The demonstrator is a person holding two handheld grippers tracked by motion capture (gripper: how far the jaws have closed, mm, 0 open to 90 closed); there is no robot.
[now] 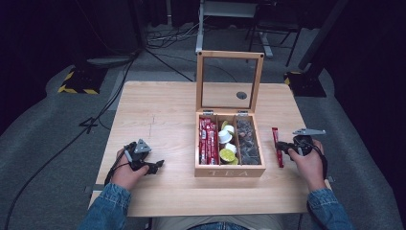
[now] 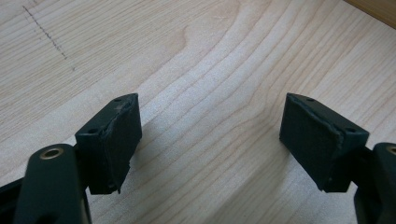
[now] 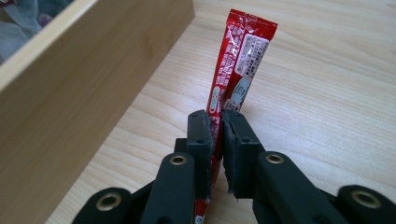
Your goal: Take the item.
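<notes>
**Red stick sachet clamped in right gripper, beside the tea box**

Red foil stick sachet, long and narrow with a white printed label on one face, sits between the pads of the right gripper. Jaws are together on it, pinching the sachet partway along its length; the far end sticks out past the fingertips and the near end runs down between the jaw arms. In the high view the sachet lies over the pale wooden table, just right of the light wooden tea box, roughly parallel to the box's right wall and apart from it. Right gripper is held from the right side.

Box has three compartments: left one holds more red stick sachets, middle one small white and yellow-green capsules, right one dark wrapped packets. Glass-paned lid with wooden frame stands upright at the back.

Left gripper has jaws wide apart, nothing between them, bare table beneath. In the high view it rests left of the box, well apart from it.
</notes>
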